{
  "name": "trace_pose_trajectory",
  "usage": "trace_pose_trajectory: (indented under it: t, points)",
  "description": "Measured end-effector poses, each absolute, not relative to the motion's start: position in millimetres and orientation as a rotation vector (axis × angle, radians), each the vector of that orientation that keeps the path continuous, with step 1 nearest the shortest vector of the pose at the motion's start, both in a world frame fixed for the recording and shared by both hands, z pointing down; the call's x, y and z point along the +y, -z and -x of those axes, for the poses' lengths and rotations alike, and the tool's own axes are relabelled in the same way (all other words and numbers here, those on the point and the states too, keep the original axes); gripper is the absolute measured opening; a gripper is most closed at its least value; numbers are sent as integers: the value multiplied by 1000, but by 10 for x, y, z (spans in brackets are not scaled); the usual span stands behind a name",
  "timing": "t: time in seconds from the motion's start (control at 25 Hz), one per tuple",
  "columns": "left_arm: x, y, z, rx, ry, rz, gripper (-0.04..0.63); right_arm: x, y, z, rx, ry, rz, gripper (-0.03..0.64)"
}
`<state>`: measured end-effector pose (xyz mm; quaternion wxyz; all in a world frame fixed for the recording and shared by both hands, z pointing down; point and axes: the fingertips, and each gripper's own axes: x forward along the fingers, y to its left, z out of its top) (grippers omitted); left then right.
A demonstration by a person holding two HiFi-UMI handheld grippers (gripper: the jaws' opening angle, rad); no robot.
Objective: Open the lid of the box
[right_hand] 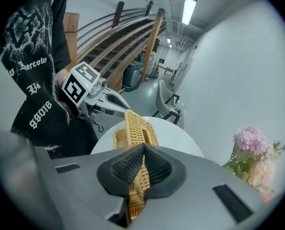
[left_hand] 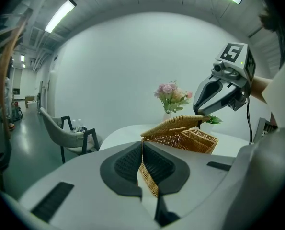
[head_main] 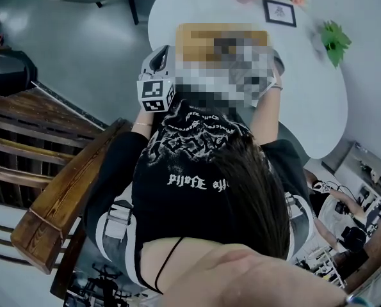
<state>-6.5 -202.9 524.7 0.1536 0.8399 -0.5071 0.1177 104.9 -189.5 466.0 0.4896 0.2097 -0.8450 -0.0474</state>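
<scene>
Left gripper clamped on box wall, I reckon to steady it; right gripper pinches lid edge, lid tilted partly open.

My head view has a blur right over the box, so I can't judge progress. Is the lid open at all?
Observer: Partly. In the left gripper view the lid tilts up off the box, highest at the end under the right tool.
Operator: Is that tool actually gripping it?
Observer: Yes, the right gripper view shows its jaws shut on the lid's wicker edge.
Operator: And the other one?
Observer: The left tool is shut on the wicker wall of the box.
</scene>
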Motion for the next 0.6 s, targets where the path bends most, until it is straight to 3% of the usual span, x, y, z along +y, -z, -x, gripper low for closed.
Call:
trace_pose_trajectory:
  t: [0.6]
  points:
    - [-2069, -5273, 101, -1435, -349, -2407, 25, -2166, -4385, -1065, -2057, 212, -574, 34]
